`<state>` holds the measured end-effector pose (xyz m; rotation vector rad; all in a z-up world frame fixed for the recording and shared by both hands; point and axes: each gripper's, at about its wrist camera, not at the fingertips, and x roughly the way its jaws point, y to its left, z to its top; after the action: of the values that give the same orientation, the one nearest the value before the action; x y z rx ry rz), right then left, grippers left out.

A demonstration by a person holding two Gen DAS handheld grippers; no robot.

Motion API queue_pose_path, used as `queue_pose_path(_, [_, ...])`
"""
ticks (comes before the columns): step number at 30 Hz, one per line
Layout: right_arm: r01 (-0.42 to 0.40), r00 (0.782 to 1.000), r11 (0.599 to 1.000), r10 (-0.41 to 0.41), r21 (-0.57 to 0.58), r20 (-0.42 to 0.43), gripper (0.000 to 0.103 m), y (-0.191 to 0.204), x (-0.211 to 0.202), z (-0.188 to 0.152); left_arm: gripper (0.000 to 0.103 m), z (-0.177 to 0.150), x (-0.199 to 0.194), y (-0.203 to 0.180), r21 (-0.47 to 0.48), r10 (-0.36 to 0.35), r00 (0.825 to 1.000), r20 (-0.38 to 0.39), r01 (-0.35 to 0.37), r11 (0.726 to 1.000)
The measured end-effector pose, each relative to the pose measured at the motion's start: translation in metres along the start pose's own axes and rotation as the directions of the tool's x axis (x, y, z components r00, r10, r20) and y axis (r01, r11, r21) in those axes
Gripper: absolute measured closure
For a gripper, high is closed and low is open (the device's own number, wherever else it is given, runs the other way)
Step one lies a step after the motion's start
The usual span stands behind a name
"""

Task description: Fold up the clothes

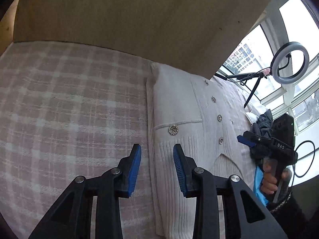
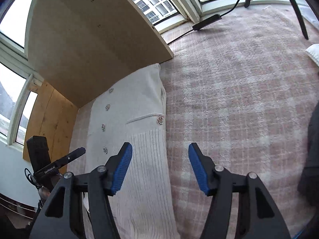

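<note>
You work over a wide pink plaid blanket (image 1: 65, 107) that covers the whole surface, and on it lies the cream cardigan (image 1: 179, 107), already narrowed into a long strip with its buttoned front up and its ribbed hem nearest you; its far end runs under the edge of a tan board (image 1: 127, 16), so you cannot see how the collar end lies. The next fold looks like hem toward collar, so take the two hem corners evenly and pinch through every layer, or the tucked sides will slide out as you lift. Carry both corners at the same height and pace, and lay the hem down square to the button row (image 1: 219, 118). Your left gripper (image 1: 157, 151) points steeply down over the strip's left edge, jaws parted and empty, one blue pad over the blanket and the other over the ribbing. Your right gripper (image 2: 160, 151) tilts down likewise at the right edge, jaws wider apart and holding nothing, its left pad above the ribbing and its right above bare blanket. Neither pad seems to touch the knit yet, though the fisheye makes that hard to judge. Mind the sparkly pocket button (image 2: 160, 119) near the right edge; keep the pads clear of it.
</note>
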<state>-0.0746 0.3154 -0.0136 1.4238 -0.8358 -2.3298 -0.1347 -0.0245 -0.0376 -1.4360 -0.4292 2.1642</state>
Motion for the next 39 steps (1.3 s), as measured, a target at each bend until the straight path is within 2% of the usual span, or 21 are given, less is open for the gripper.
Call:
queue_pose_path(2, [-0.046,0.999,0.999,0.046,0.012,-0.012,0.045,0.000,0.007,0.000,0.072,-0.001,0.008,0.002,-0.010,-0.009,1.000,-0.014,0.009,1.000])
queue_pose_path(7, [-0.055,0.998,0.998,0.053,-0.031,-0.039,0.045,0.006,0.022,-0.005,0.069,-0.003,0.022,0.001,-0.017,-0.027,0.999,-0.037,0.027,0.999])
queue_pose_path(10, [-0.072,0.994,0.996,0.067,-0.057,-0.089,0.058,0.016,0.032,-0.008,0.069,0.000,0.026,-0.009,0.032,0.009,0.999,-0.051,-0.008,0.999])
queue_pose_path(14, [-0.015,0.993,0.990,-0.001,-0.143,-0.115,0.058,0.038,0.040,-0.009,0.066,0.003,0.027,-0.016,0.083,0.067,0.996,-0.060,-0.062,0.995])
queue_pose_path(17, [0.006,0.991,0.986,-0.028,-0.168,-0.130,0.058,0.043,0.043,-0.008,0.056,0.003,0.024,-0.017,0.088,0.123,0.991,-0.048,-0.119,0.989])
queue_pose_path(21, [0.000,0.991,0.987,-0.022,-0.163,-0.129,0.058,0.045,0.044,-0.008,0.056,0.000,0.027,-0.022,0.104,0.135,0.990,-0.038,-0.130,0.986])
queue_pose_path(28, [-0.021,0.991,0.988,0.000,-0.156,-0.132,0.066,0.050,0.045,-0.009,0.057,0.010,0.032,-0.018,0.062,0.036,0.990,-0.138,-0.028,0.998])
queue_pose_path(34, [-0.032,0.991,0.988,0.012,-0.150,-0.132,0.066,0.048,0.051,-0.008,0.058,0.007,0.035,-0.025,0.123,0.014,0.991,-0.134,0.002,0.992])
queue_pose_path(37, [-0.024,0.992,0.988,0.004,-0.155,-0.126,0.066,0.057,0.060,-0.008,0.069,0.007,0.039,-0.027,0.116,-0.017,0.991,-0.133,0.033,0.993])
queue_pose_path(39, [-0.021,0.992,0.987,0.002,-0.157,-0.122,0.067,0.059,0.062,-0.008,0.081,0.006,0.039,-0.025,0.098,-0.047,0.991,-0.124,0.060,0.993])
